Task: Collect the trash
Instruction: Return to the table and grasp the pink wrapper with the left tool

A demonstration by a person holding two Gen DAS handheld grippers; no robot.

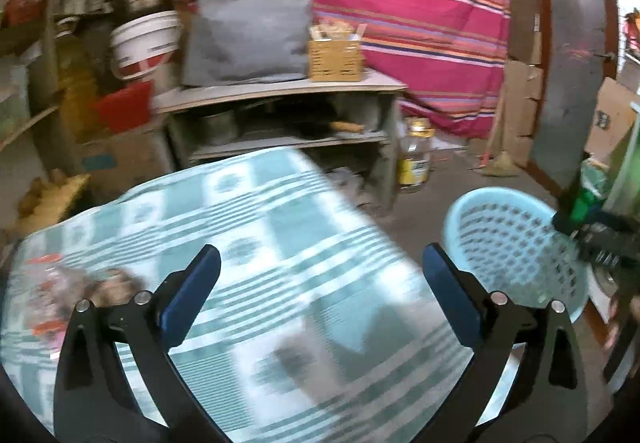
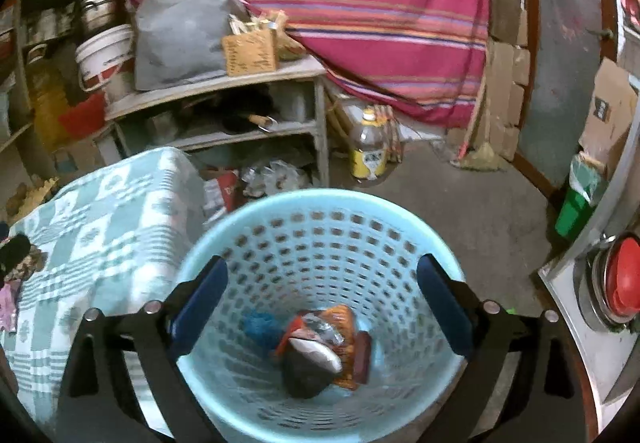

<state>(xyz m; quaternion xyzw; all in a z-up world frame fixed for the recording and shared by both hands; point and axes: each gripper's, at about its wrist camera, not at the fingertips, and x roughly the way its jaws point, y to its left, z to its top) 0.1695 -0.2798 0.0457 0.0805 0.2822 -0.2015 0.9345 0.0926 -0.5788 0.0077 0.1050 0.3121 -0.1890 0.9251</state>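
Observation:
A light blue perforated basket (image 2: 320,243) stands on the floor beside a table with a green-and-white checked cloth (image 1: 260,243). Crumpled wrappers (image 2: 324,343) lie in its bottom. My right gripper (image 2: 322,279) hangs open right over the basket mouth, nothing between its blue pads. My left gripper (image 1: 320,271) is open above the cloth, empty, with the basket (image 1: 512,243) to its right. Blurred wrapper trash (image 1: 52,295) lies on the cloth at the left; the same trash (image 2: 16,283) shows at the left edge of the right wrist view.
A grey shelf unit (image 1: 280,115) with a wicker box (image 1: 336,57) and grey cushion stands behind the table. A plastic bottle (image 2: 370,147) sits on the floor. A striped red cloth (image 2: 360,3) hangs behind. A red-lidded pot (image 2: 616,279) is at right.

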